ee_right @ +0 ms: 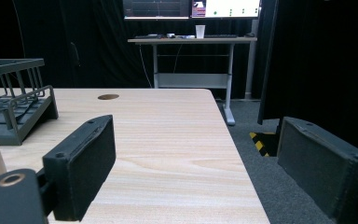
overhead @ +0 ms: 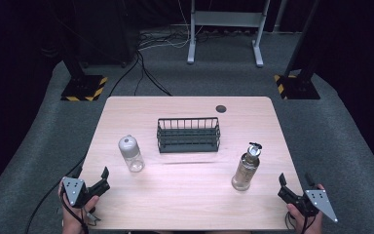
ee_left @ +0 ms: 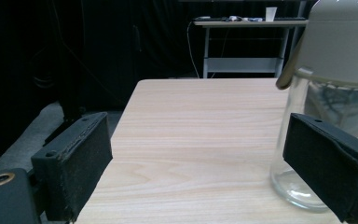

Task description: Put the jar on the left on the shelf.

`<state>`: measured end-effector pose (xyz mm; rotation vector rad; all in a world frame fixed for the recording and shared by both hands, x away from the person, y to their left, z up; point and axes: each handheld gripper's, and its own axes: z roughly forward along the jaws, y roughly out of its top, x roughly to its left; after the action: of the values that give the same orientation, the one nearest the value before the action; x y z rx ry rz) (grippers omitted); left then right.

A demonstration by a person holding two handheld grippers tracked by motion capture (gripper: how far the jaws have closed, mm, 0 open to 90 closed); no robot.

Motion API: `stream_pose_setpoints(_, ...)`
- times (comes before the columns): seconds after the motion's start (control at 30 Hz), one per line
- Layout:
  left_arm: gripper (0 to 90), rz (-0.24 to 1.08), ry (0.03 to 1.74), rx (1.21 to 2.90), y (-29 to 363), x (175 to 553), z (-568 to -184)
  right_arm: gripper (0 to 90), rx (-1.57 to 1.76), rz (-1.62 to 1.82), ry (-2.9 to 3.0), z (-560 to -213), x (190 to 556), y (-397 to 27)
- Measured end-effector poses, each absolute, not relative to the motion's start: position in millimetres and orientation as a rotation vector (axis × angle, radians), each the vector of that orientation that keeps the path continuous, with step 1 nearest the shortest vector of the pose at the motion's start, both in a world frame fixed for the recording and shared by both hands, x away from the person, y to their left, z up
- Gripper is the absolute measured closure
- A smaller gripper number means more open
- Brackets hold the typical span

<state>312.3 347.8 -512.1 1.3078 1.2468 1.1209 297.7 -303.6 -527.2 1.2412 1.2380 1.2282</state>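
Note:
A clear jar with a grey lid stands upright on the left half of the wooden table. An amber bottle with a dark pump top stands on the right half. My left gripper sits at the table's front left corner, open and holding nothing; in the left gripper view the jar rises just beyond its right jaw, outside the gap of that gripper. Off the front right corner, my right gripper is open with nothing in it. In the right gripper view, bare tabletop lies between the jaws of the right gripper.
A dark wire basket stands at the table's middle, toward the back, with nothing visible inside; it also appears at the left of the right gripper view as the basket. A round cable hole marks the far edge. Stand feet and cables lie on the floor beyond.

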Motion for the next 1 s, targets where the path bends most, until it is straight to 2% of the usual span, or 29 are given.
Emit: stream_pose_setpoints(1.0, 7.8, 1.053, 1.127, 1.35, 307.2, 320.1, -492.3, 10.3, 1.24, 1.23, 1.224, -527.6, 296.7, -303.4)
